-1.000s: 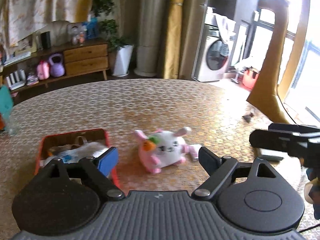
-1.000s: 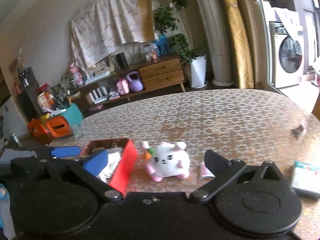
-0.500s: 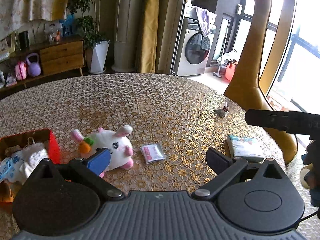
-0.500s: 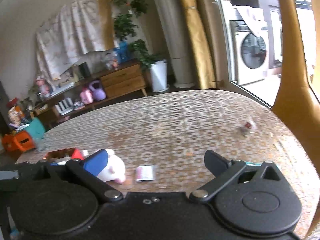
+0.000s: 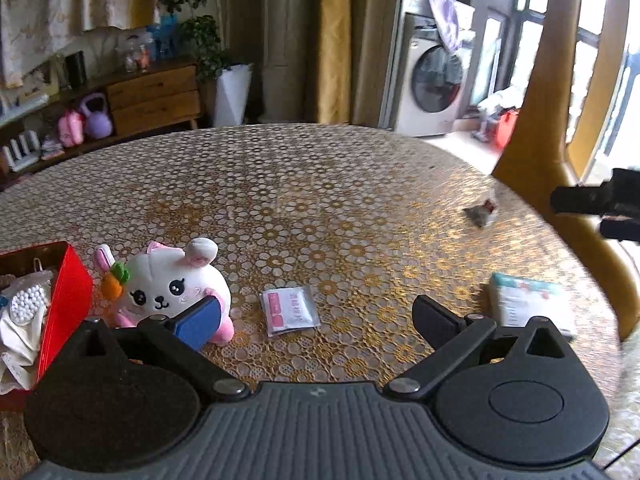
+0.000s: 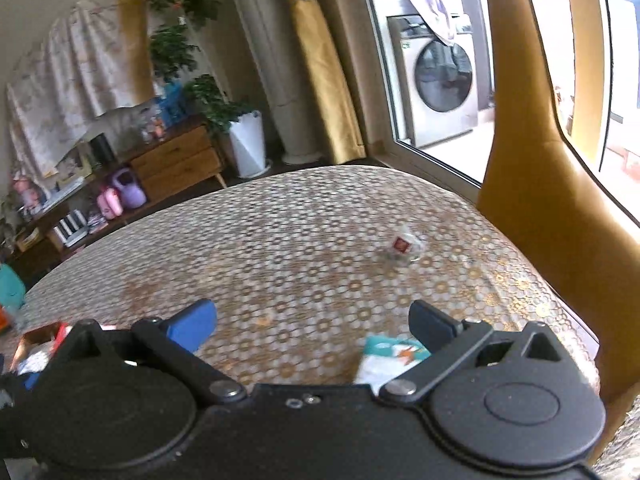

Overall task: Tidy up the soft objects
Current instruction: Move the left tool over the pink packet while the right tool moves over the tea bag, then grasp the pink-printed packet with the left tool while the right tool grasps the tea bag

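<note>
- My left claw (image 5: pixel 316 316) hangs over the near edge of the round patterned surface (image 5: pixel 304 184); its jaws have just been opening and now stand spread wide, with nothing pinched between them.
- Between its two fingers, on the surface, I see a small flat sachet (image 5: pixel 289 310) with a pink label.
- The white plush rabbit (image 5: pixel 172 286), carrying a little carrot, sits just left of the sachet; the blue pad of my left finger partly covers its lower side in the view, and I cannot tell whether the two touch.
- Left of the rabbit stands a red box (image 5: pixel 66 292) with white cloth things lying inside it.
- A tissue pack (image 5: pixel 528 304) lies on the right, beyond my black right finger.
- Farther back on the right rests a small crumpled wrapper (image 5: pixel 482 212).
- My right claw (image 6: pixel 312 326) is also spread, empty, over the right part of the surface.
- In the right wrist view the tissue pack (image 6: pixel 386 358) lies close under the claw, partly hidden by its black finger, and the wrapper (image 6: pixel 404 246) sits well beyond.
- The edge of the red box (image 6: pixel 44 334) shows at far left there.
</note>
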A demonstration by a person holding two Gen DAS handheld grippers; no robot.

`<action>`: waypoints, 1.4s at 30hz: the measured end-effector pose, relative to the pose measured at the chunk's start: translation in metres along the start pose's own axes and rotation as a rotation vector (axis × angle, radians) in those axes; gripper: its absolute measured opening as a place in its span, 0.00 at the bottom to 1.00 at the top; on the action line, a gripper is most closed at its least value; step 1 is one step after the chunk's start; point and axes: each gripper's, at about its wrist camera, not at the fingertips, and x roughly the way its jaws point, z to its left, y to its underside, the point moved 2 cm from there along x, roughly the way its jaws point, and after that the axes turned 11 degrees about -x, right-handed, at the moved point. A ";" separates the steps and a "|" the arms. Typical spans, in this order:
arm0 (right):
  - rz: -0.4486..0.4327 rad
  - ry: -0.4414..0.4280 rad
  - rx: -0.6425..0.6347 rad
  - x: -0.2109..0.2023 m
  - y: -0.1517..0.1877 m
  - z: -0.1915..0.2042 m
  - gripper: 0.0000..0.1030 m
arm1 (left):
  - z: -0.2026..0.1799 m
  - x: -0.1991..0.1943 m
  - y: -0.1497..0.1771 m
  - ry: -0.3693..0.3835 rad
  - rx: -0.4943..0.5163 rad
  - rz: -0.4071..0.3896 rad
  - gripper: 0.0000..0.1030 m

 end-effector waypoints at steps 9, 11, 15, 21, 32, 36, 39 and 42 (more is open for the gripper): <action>0.056 0.026 0.002 0.044 -0.011 -0.040 1.00 | -0.005 0.044 0.006 -0.082 -0.093 0.004 1.00; 0.073 0.021 -0.003 0.054 -0.012 -0.046 1.00 | -0.001 0.056 0.007 -0.084 -0.117 0.028 1.00; 0.102 0.017 -0.012 0.075 -0.018 -0.057 1.00 | 0.000 0.073 0.009 -0.090 -0.108 0.044 0.99; 0.134 0.028 0.014 0.112 -0.026 -0.075 1.00 | -0.011 0.089 0.016 -0.116 -0.049 0.045 0.99; 0.176 0.050 0.018 0.162 -0.028 -0.091 0.98 | -0.004 0.117 0.015 -0.180 -0.134 0.064 0.95; 0.182 0.062 0.029 0.176 -0.031 -0.099 0.96 | -0.001 0.125 0.017 -0.203 -0.132 0.091 0.81; 0.194 0.071 0.026 0.187 -0.029 -0.101 0.92 | 0.002 0.125 0.019 -0.204 -0.137 0.084 0.78; 0.206 0.072 0.017 0.196 -0.027 -0.100 0.90 | 0.005 0.124 0.018 -0.204 -0.138 0.070 0.68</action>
